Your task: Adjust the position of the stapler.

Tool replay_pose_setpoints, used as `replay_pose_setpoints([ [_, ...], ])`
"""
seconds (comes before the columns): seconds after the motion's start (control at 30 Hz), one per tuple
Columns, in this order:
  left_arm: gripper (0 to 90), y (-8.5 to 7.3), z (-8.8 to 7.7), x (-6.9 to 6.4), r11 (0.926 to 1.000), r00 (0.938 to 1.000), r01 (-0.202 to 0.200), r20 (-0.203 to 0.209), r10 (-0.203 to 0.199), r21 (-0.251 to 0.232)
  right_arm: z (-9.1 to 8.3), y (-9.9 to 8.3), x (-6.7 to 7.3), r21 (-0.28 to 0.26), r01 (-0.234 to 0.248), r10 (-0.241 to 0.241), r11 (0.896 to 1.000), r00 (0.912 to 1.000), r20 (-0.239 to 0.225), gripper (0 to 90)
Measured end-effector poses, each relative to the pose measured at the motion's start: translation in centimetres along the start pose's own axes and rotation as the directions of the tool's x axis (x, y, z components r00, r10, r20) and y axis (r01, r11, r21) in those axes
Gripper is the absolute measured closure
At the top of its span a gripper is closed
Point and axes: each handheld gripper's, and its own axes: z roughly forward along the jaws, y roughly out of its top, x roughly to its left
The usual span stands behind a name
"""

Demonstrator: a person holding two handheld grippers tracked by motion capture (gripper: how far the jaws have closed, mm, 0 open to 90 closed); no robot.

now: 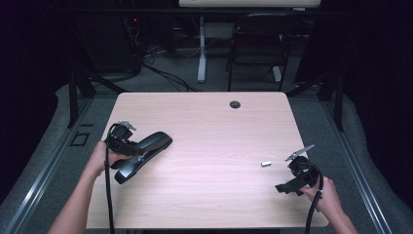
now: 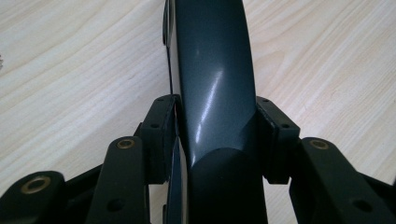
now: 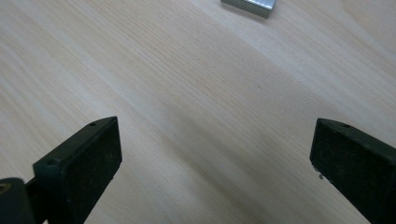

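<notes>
Where the left gripper (image 1: 139,152) sits at the near left of the table (image 1: 209,122), its two black jaws are clamped on a dark glossy stapler (image 1: 143,153); in the left gripper view the pads (image 2: 164,135) press flat against both flanks of the stapler (image 2: 212,93), whose curved body runs away from the camera between them; the stapler's far end extends over the pale wood table (image 2: 74,70). Seen from the high view, the stapler lies slanted, one end toward the table's middle and the other toward the near left edge; the person's left hand (image 1: 102,158) grips the tool from behind, and a cable trails down toward the near edge. At the near right, the right gripper (image 1: 282,187) is held in the right hand (image 1: 324,192) with its jaws spread wide and nothing between them; in the right gripper view the two pads (image 3: 88,158) stand well apart above bare wood. A small metal piece (image 1: 265,164) lies on the table just beyond the right gripper, apart from it; its edge shows at the top of the right gripper view (image 3: 250,5). A dark round grommet (image 1: 235,104) sits near the table's far edge.
</notes>
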Motion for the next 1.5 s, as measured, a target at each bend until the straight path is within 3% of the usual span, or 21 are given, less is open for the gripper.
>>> replay_pose_setpoints([
  [0.33,54.5,0.1,0.1,-0.8,0.9996,0.9996,0.027,-0.007,-0.027,0.002,0.0,0.0,-0.1,0.011,0.013,-0.013,1.0,0.9999,0.004,2.0],
  [0.5,54.5,0.0,0.2,-1.2,0.999,0.999,0.045,-0.001,-0.045,-0.004,0.0,0.0,-0.1,-0.011,-0.004,0.004,1.0,0.9998,-0.018,2.0],
  [0.87,54.4,0.3,0.4,-2.5,0.9988,0.9988,0.049,0.001,-0.049,0.002,0.0,0.0,-0.1,-0.023,-0.002,0.002,1.0,0.9998,-0.019,2.0],
  [1.27,54.4,0.7,0.8,-3.7,0.9967,0.9967,0.081,-0.013,-0.081,0.007,0.1,0.0,0.0,-0.019,0.0,0.0,1.0,1.0,-0.002,2.0],
  [1.5,54.4,1.1,1.0,-4.6,0.9945,0.9944,0.104,-0.02,-0.104,0.012,0.0,0.1,0.1,-0.003,0.003,-0.003,1.0,0.9999,-0.017,1.9],
])
